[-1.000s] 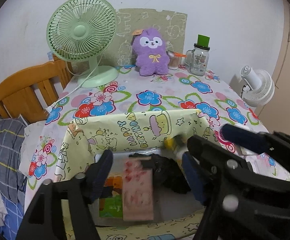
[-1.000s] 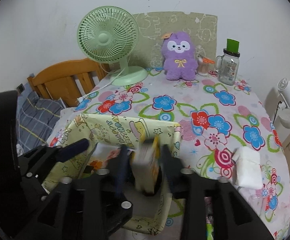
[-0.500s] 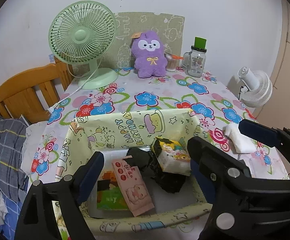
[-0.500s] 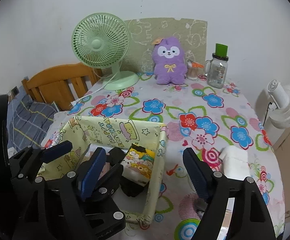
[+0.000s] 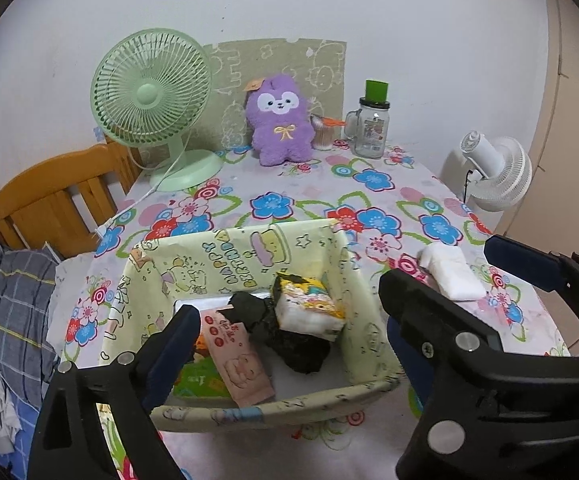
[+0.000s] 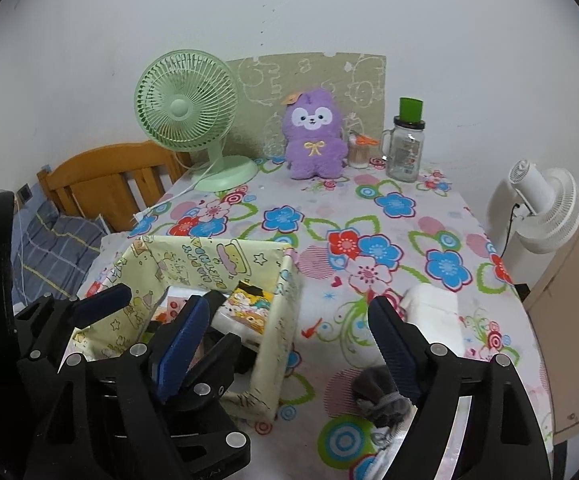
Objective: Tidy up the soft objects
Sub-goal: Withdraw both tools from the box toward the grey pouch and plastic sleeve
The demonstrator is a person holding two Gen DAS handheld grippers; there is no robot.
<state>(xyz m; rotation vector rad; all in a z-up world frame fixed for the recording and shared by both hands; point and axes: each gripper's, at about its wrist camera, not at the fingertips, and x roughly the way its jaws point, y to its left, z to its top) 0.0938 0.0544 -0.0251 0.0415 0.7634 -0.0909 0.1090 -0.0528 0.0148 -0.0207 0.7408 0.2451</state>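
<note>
Now both claws hang spread wide over a flower-print worktop [image 5: 289, 184], neither pinching anything. Left claw [image 5: 285, 320], jaws far apart, sits over a yellow cartoon-print fabric bin [image 5: 225, 256]; btwn its fingers, inside the bin, lie a pink tissue pack [image 5: 237, 356], a crumpled black cloth [image 5: 289, 340] & a yellow-topped tissue pack [image 5: 309, 308] resting on that cloth. A green packet [image 5: 197, 380] shows under the pink pack, just by the left finger. Right claw [image 6: 289, 332], also fully open, hovers w/ its left finger over the bin's near-right corner [image 6: 277, 340] and its right finger over bare worktop; the left claw's black frame [image 6: 89, 320] is beside it on the left. Just beyond the right finger's tip lies a white folded cloth [image 6: 433, 312], on the worktop outside the bin; close under that finger's inner side sits a grey bundled sock [image 6: 377, 392], also outside the bin. Far ahead of both claws, at the worktop's back edge vs the wall: a green desk fan [image 6: 187, 108], a purple plush toy [image 6: 315, 136] sitting upright, a small cup of cotton swabs [image 6: 359, 152] & a glass jar w/ green lid [image 6: 405, 144]. Off to the right of the worktop stands a white fan [image 6: 541, 208]; to the left, a wooden headboard [image 5: 49, 204] & plaid bedding [image 5: 5, 292]
</note>
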